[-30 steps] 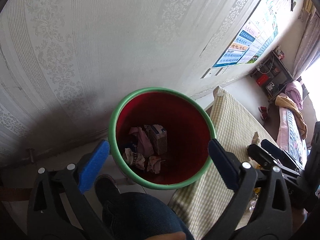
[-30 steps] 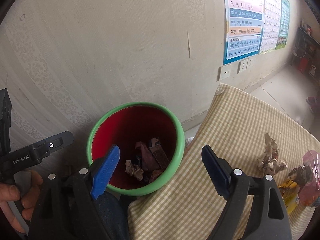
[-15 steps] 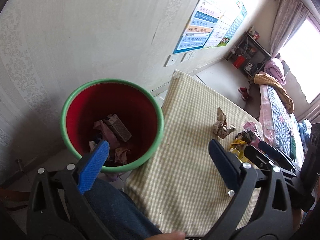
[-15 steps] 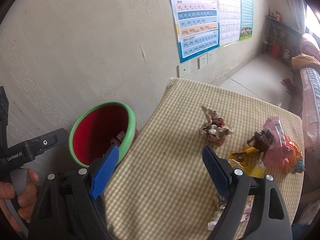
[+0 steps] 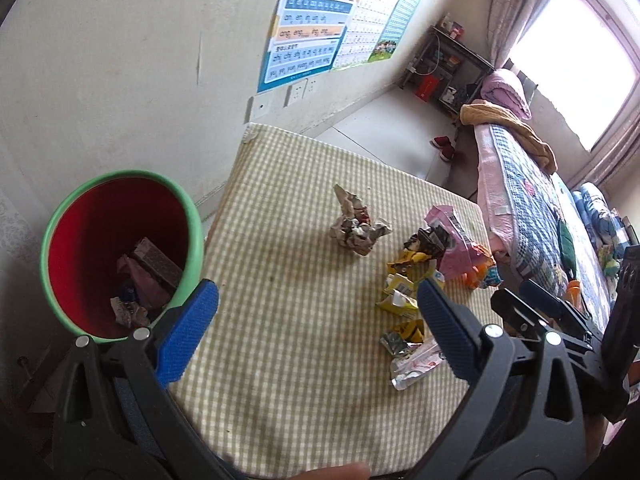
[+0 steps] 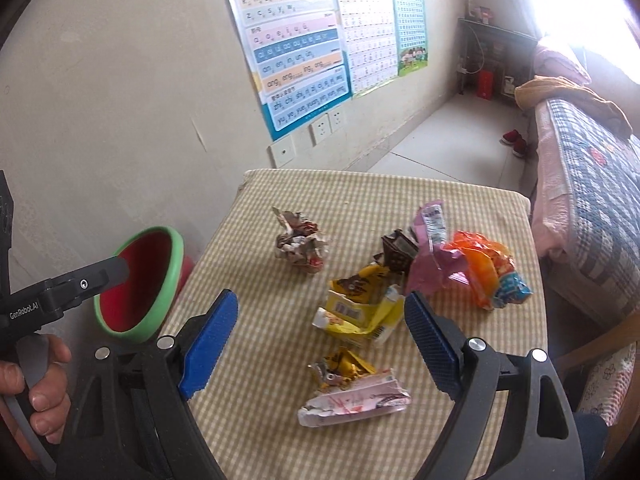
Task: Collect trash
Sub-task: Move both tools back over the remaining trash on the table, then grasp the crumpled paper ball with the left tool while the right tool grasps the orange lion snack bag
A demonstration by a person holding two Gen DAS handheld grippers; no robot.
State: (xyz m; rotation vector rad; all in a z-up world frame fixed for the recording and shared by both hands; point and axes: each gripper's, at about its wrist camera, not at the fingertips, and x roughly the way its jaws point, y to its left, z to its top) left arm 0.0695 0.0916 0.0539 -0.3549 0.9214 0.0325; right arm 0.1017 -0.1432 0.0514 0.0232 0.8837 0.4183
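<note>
A red bin with a green rim (image 5: 120, 248) stands left of a checked table (image 5: 288, 320) and holds several crumpled wrappers; it also shows in the right wrist view (image 6: 140, 280). On the table lie a crumpled paper ball (image 6: 300, 244), a yellow wrapper (image 6: 360, 312), a pink wrapper (image 6: 432, 256), an orange bag (image 6: 492, 272) and a white-and-red wrapper (image 6: 352, 400). My left gripper (image 5: 316, 332) is open and empty above the table's near left. My right gripper (image 6: 320, 328) is open and empty over the yellow wrapper.
A bed with a checked quilt (image 6: 592, 160) runs along the table's right side. The wall with posters (image 6: 296, 48) and sockets is behind the table. A dark shelf (image 6: 492, 64) stands in the far corner.
Both grippers have swung right, away from the bin and over the table. The trash pile has come into full view. Both stay open and empty.
</note>
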